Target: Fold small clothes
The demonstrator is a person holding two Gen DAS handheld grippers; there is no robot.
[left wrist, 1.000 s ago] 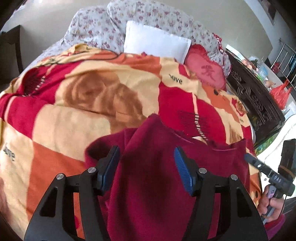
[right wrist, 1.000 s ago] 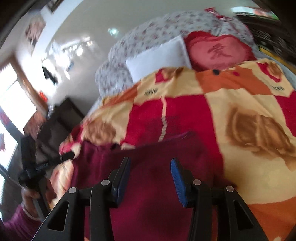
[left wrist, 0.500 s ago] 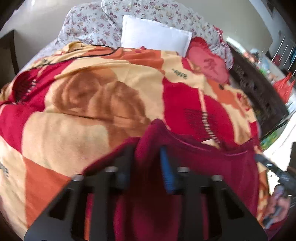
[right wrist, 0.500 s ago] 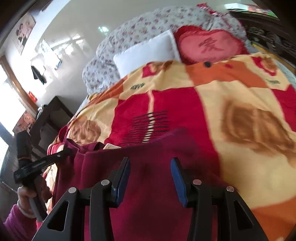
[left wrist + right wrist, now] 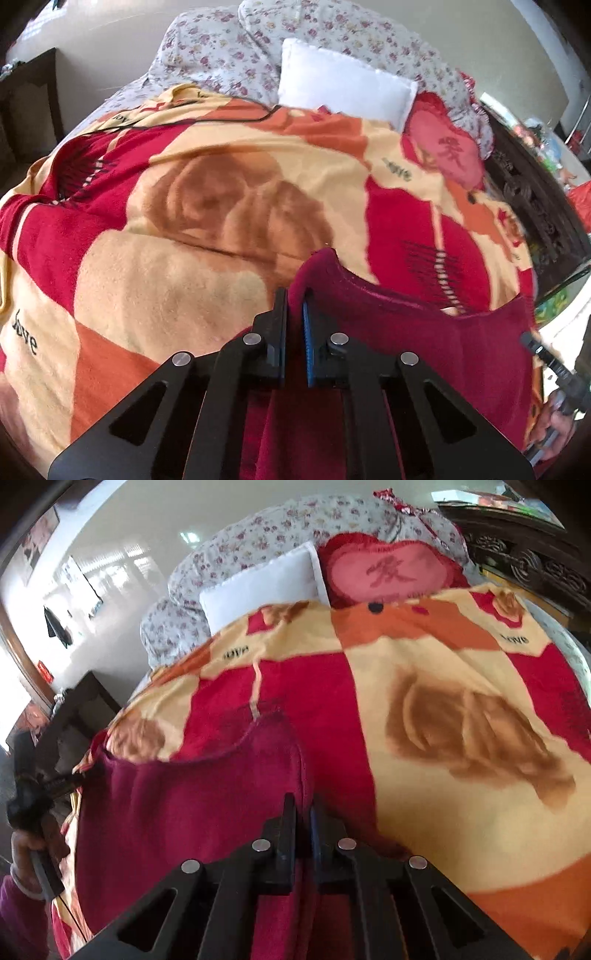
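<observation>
A dark red fleece garment (image 5: 424, 343) lies spread on a red, orange and cream blanket (image 5: 166, 280) on a bed. My left gripper (image 5: 294, 299) is shut on the garment's left edge, and a fold of cloth rises between its jaws. In the right wrist view the same garment (image 5: 192, 797) stretches to the left. My right gripper (image 5: 303, 805) is shut on the garment's right edge. The other hand-held gripper shows at each view's edge: the right one (image 5: 554, 365) in the left wrist view and the left one (image 5: 40, 786) in the right wrist view.
A white pillow (image 5: 343, 85), a heart-shaped red cushion (image 5: 443, 151) and a floral quilt (image 5: 229, 48) lie at the head of the bed. A dark carved wooden bed frame (image 5: 535, 206) runs along the right side. A dark cabinet (image 5: 74, 716) stands at the left.
Both grippers went from open over the garment to shut on its edges. The left one closed first and lifted a fold of cloth.
</observation>
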